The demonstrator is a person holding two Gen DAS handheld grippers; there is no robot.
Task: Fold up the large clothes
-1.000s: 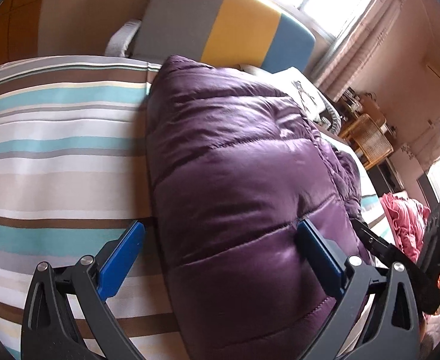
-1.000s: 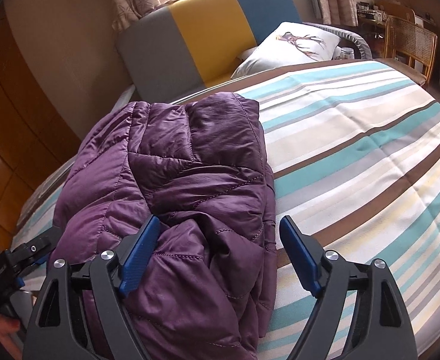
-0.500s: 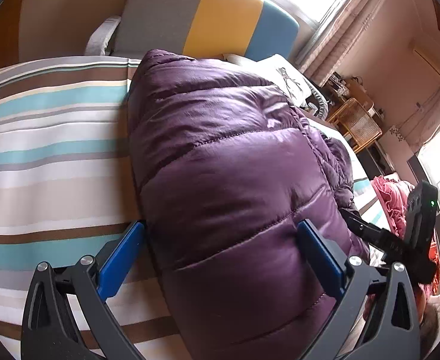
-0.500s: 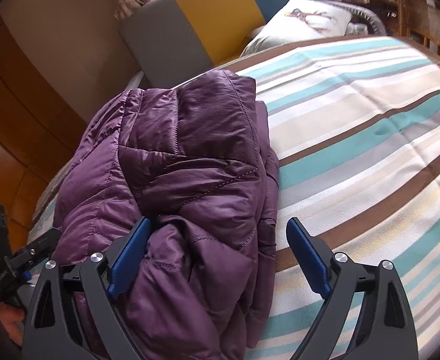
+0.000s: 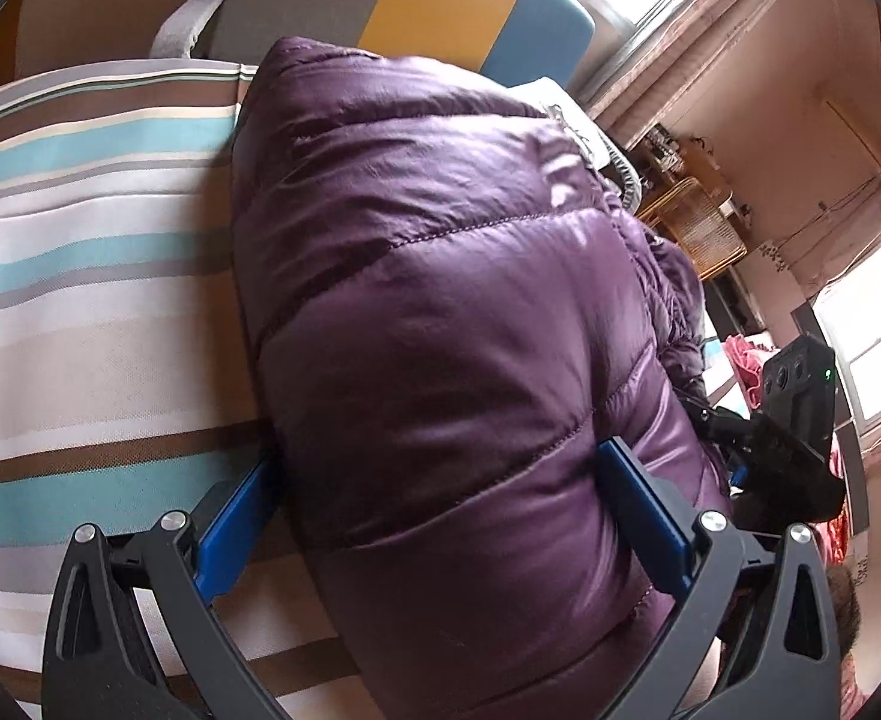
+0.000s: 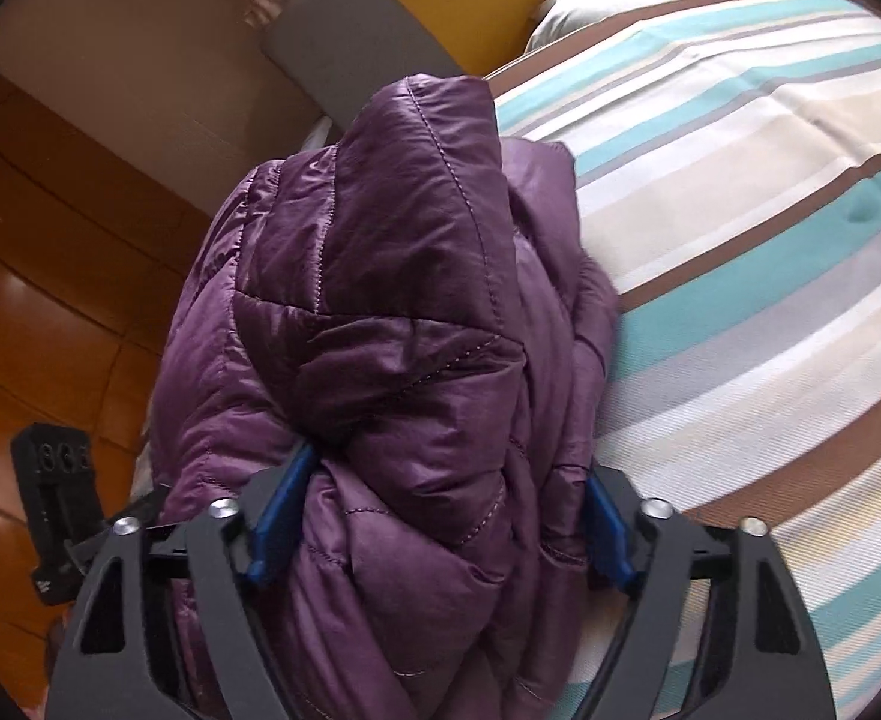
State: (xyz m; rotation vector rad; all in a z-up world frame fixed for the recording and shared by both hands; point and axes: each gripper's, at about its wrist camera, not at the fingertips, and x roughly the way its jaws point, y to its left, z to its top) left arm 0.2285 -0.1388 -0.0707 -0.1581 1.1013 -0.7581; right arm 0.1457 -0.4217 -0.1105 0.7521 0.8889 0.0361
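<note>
Fingers (image 5: 644, 498) astride jacket (image 5: 452, 324), striped bedspread (image 5: 98, 276) beside

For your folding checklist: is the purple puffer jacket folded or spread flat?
Folded: the purple puffer jacket sits bunched in stacked layers on the striped bed.

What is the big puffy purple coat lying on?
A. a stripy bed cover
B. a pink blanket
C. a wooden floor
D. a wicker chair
A: the purple coat lies bundled on the stripy bed cover, whose teal, brown and white bands show beside it in both views.
</note>
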